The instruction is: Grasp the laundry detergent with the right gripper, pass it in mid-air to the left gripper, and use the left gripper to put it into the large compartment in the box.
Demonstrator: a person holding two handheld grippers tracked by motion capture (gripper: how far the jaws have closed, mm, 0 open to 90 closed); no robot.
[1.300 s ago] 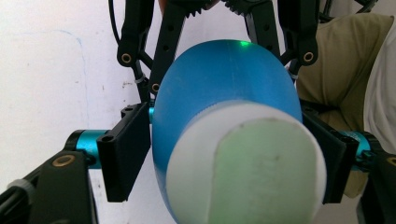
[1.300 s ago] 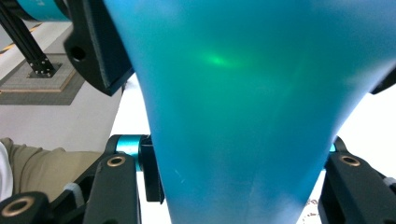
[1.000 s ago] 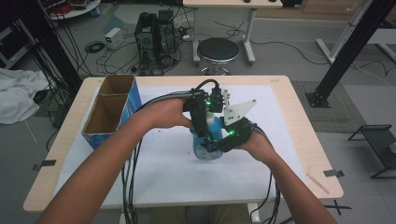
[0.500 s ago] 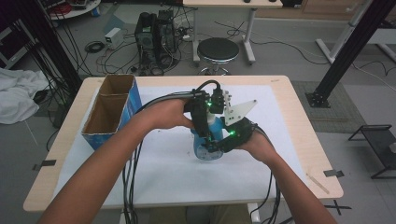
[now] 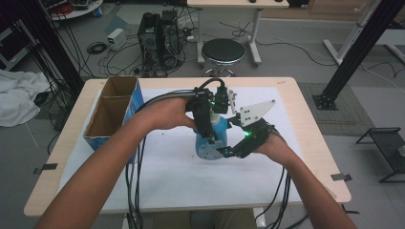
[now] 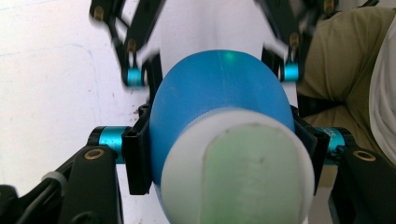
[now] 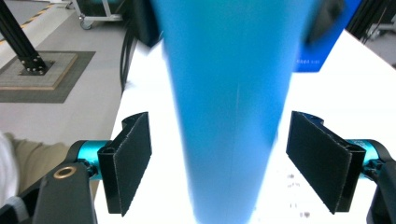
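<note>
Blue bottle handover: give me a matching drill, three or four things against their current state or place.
1 left gripper
2 right gripper
3 blue bottle
4 cardboard box

A jaws just opened, pads off the bottle
B table's left edge
C clamped on the bottle
D upright between both grippers

Pairs: 1-C, 2-A, 3-D, 4-B

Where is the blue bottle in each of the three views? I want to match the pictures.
High view: the blue bottle is at table centre, between both grippers.
Left gripper view: it is at centre, its white end nearest, clamped by the left gripper.
Right gripper view: it is a blurred blue column up the middle, between open jaws.
Shared landmark: the white table sheet.
</note>
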